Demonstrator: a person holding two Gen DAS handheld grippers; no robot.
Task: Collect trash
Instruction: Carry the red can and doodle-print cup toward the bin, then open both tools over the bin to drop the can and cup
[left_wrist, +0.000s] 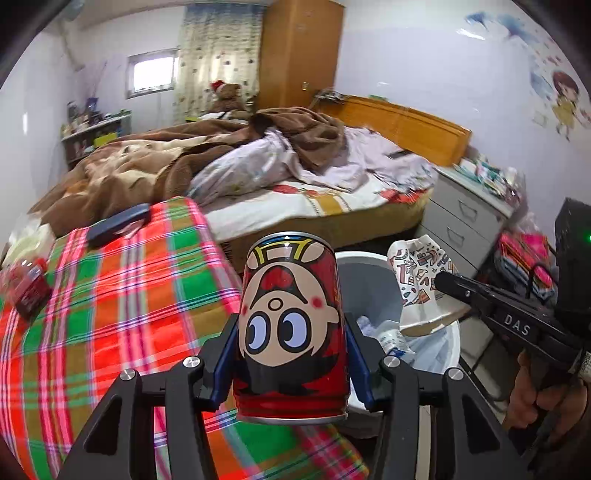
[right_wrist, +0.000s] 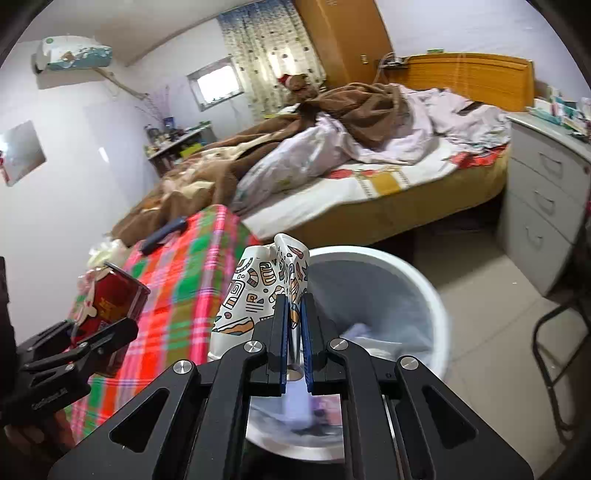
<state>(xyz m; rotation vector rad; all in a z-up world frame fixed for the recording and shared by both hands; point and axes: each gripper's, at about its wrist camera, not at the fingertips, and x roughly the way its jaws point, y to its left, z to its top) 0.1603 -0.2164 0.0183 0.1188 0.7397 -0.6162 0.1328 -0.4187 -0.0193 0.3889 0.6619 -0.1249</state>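
Note:
My left gripper (left_wrist: 291, 332) is shut on a red cartoon can (left_wrist: 291, 317), held upside down over the edge of the plaid table beside the white trash bin (left_wrist: 369, 266). The can also shows at the left in the right wrist view (right_wrist: 114, 299). My right gripper (right_wrist: 292, 306) is shut on a crushed patterned paper cup (right_wrist: 255, 291) and holds it over the bin's rim (right_wrist: 436, 295). In the left wrist view the cup (left_wrist: 417, 284) hangs above the bin, which holds a liner and some rubbish.
A plaid-covered table (left_wrist: 122, 295) carries a dark remote (left_wrist: 118, 225) and a red packet (left_wrist: 29, 284). An unmade bed (left_wrist: 280, 177) lies behind. Grey drawers (right_wrist: 539, 206) stand at the right, and a chair frame (right_wrist: 561, 350) stands on the tiled floor.

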